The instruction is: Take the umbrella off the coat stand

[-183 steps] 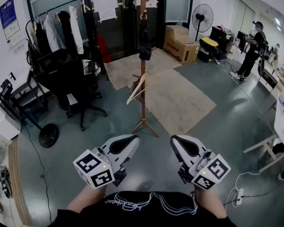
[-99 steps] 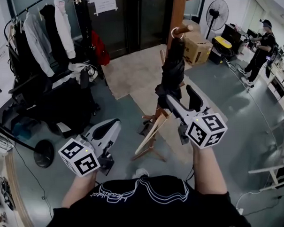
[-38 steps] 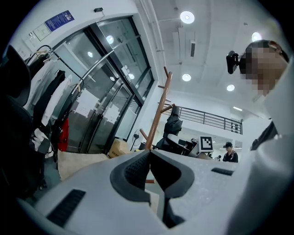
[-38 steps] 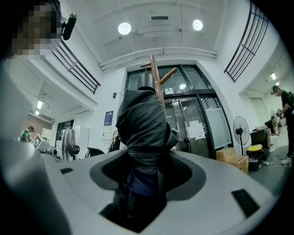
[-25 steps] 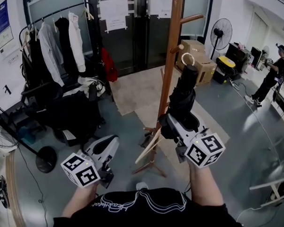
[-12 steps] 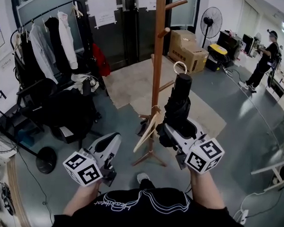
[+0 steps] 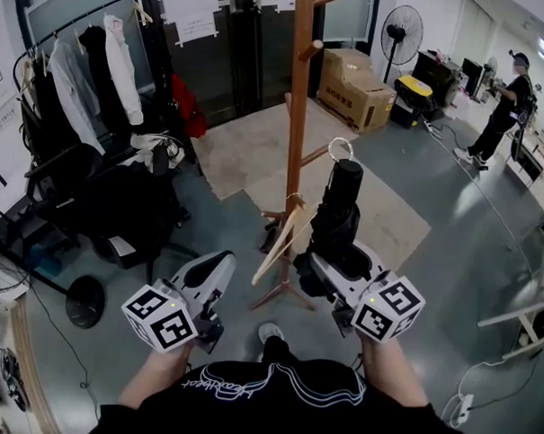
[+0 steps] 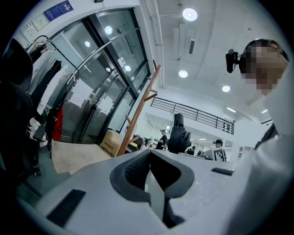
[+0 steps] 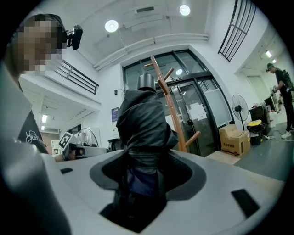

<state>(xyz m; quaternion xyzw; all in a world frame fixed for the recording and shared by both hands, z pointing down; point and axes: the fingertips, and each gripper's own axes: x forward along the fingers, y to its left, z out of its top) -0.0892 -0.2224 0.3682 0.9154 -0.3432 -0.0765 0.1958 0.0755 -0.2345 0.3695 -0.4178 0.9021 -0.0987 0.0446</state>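
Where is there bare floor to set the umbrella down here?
Bare grey floor right of the coat stand, up to the fan; also the beige mat behind the stand. Left is crowded: office chair, clothes rack. The right gripper holds the umbrella.

Big open workspace, part office, part lab hall

Grey concrete floor (image 7: 460,229) underfoot, glass doors (image 7: 234,48) with paper notices taped on, and a clothes rail (image 7: 82,32) loaded with coats. There are cardboard boxes (image 7: 354,85) beside a pedestal fan (image 7: 401,33), a black office chair (image 7: 119,214) and a wooden coat stand (image 7: 298,123) mid-floor. A person (image 7: 497,109) stands at the far side, and up top a railed mezzanine (image 8: 197,117) runs under round ceiling lights (image 8: 189,13).
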